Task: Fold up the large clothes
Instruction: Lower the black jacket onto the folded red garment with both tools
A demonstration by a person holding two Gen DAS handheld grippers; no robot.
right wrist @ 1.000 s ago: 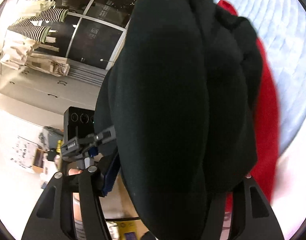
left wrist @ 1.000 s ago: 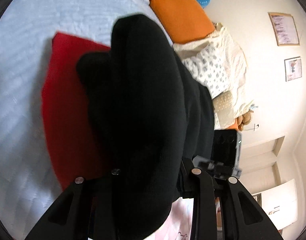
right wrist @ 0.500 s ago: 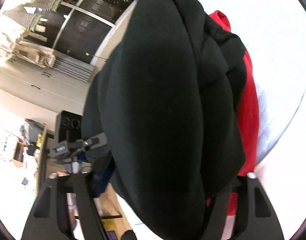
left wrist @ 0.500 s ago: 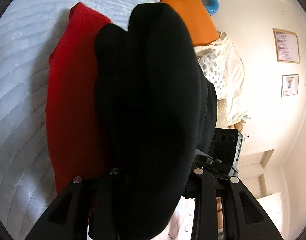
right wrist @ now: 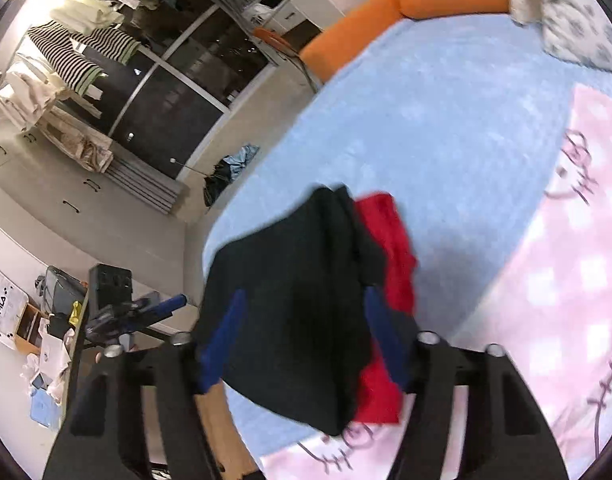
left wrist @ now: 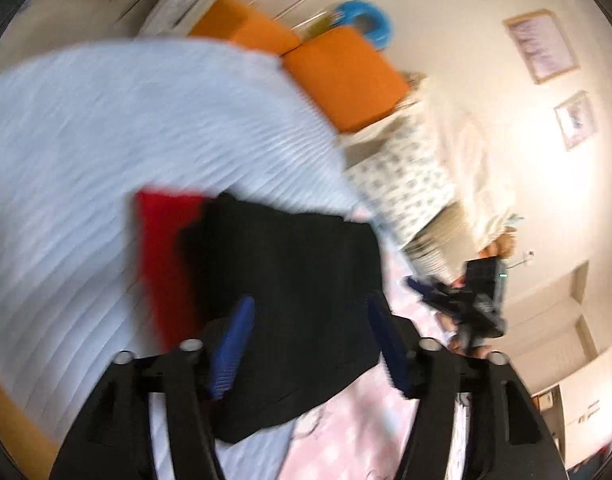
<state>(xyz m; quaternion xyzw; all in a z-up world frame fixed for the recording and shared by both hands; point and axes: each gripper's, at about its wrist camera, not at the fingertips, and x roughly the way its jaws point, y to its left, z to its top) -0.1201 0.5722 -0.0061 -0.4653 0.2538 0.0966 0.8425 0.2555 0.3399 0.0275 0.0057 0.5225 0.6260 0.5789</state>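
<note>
1. Now the black garment (left wrist: 290, 288) lies folded on the pale blue bedspread (left wrist: 106, 128), its near edge reaching onto the pink blanket (left wrist: 345, 432).
2. Beside and partly under it lies a red garment (left wrist: 162, 256); in the right wrist view the red garment (right wrist: 389, 248) shows along the right side of the black garment (right wrist: 290, 312) and again below its lower right corner.
3. The left gripper (left wrist: 313, 344) has its jaws spread wide, the blue pads (left wrist: 230, 352) standing apart over the black cloth with nothing pinched between them.
4. The right gripper (right wrist: 302, 340) is likewise spread, its blue pads (right wrist: 222, 340) parted above the black garment and gripping nothing.
5. In the left wrist view the right gripper (left wrist: 465, 296) shows at the right, off the bed's edge; in the right wrist view the left gripper (right wrist: 138, 308) shows at the left in the same way.
6. Orange cushions (left wrist: 341, 80) sit at the far end of the bed, with a blue ring (left wrist: 361, 24) behind them and a spotted white quilt (left wrist: 409, 176) to the right.
7. The left wrist view is motion-blurred, so fine detail of the fold is unclear.
</note>
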